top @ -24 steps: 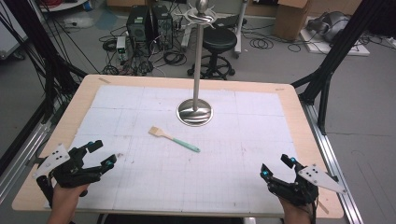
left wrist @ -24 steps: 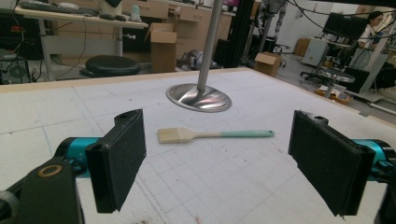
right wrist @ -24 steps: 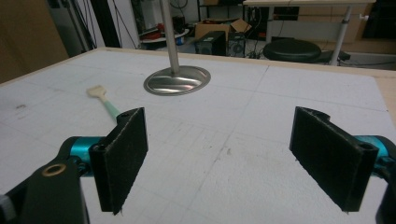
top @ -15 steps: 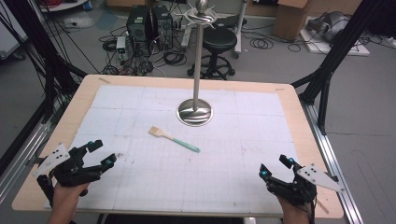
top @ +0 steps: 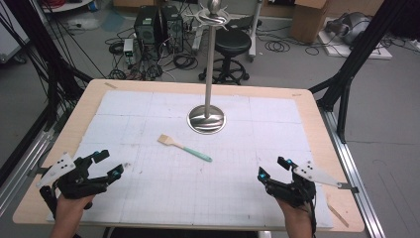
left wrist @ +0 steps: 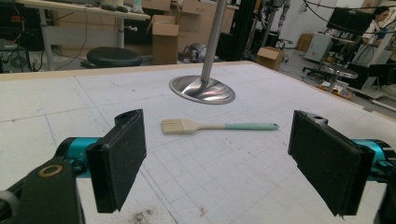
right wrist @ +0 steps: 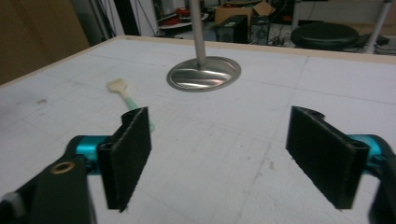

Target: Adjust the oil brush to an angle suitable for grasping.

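- Right now I am holding my left gripper (top: 106, 163) low over the near left corner of the table (top: 317, 124), with its jaws standing wide apart and nothing between them.
- I am holding my right gripper (top: 271, 167) over the near right corner in the same way, its jaws spread and pressing on nothing.
- Between the two, well apart from both, the brush (top: 184, 148) is lying flat on the white gridded mat (top: 148, 104), near the middle of the table.
- Its pale bristles are pointing toward the far left and its teal handle toward the near right in the high view.
- Just beyond the brush, the round steel base of the metal stand (top: 206, 119) is sitting on the mat, apart from the brush, with its pole rising straight up.
- Looking along my left gripper, I am seeing the brush (left wrist: 215, 126) lying crosswise between my two black jaws, farther off on the mat.
- Looking along my right gripper, I am seeing the brush (right wrist: 122, 92) just above my left-hand jaw, bristles away from me.
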